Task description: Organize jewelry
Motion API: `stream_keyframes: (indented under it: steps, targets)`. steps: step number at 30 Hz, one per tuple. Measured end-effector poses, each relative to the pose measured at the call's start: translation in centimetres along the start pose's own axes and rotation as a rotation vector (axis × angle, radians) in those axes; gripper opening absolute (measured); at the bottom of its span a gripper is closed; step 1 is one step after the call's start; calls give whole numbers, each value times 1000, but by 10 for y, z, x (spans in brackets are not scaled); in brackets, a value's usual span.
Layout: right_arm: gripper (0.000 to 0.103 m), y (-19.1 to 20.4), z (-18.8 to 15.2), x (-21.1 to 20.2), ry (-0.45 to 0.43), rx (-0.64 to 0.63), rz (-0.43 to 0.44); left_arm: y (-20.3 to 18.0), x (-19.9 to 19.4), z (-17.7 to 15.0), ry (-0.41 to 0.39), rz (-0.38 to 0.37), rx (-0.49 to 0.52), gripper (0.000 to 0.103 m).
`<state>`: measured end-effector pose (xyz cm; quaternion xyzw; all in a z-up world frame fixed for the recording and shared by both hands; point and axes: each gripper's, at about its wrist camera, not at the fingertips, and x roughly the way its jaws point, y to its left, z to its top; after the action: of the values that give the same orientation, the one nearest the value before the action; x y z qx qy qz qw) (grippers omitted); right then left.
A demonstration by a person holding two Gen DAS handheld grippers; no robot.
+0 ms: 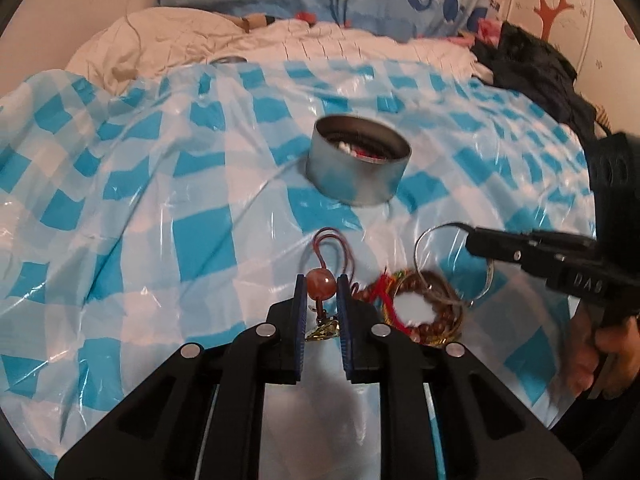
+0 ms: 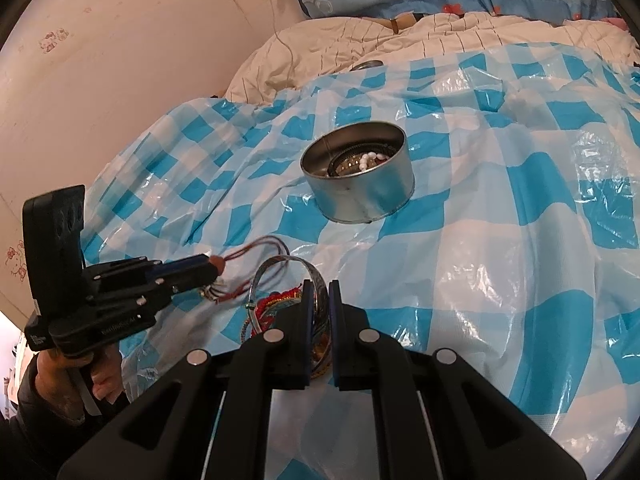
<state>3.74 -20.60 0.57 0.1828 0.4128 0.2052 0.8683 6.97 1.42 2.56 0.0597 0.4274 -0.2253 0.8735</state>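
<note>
My left gripper point(image 1: 321, 280) is shut on an orange bead point(image 1: 319, 284) strung on a thin red cord point(image 1: 334, 240); a small gold charm hangs below it. In the right wrist view that gripper point(image 2: 216, 265) holds the bead just above the sheet. My right gripper point(image 2: 321, 286) is shut on a thin silver bangle point(image 2: 280, 260) and lifts one side of it. The bangle point(image 1: 417, 250) rests over a pile with a brown bead bracelet point(image 1: 438, 280) and red braided string point(image 1: 386, 294). A round metal tin point(image 1: 356, 184) stands behind, with white beads point(image 2: 366, 160) inside.
A blue and white checked plastic sheet point(image 1: 160, 200) covers the bed. A cream quilt point(image 1: 180, 36) lies behind it, with a round metal lid point(image 2: 366, 65) at the sheet's far edge. Dark clothing point(image 1: 532, 76) is heaped at the right. A wall point(image 2: 120, 80) runs along the left.
</note>
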Motion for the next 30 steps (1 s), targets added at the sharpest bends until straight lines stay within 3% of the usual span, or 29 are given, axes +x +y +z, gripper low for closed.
stream_keyframes:
  steps: [14, 20, 30]
  targets:
    - [8, -3, 54, -26, -218, -41, -75, -35, -4, 76, -241, -46, -67, 14]
    - [8, -21, 64, -21, -231, -11, -107, -42, 17, 101, -256, -58, -88, 14]
    - [8, -27, 86, -6, -228, -33, -131, -31, 45, 106, -225, -70, -138, 14]
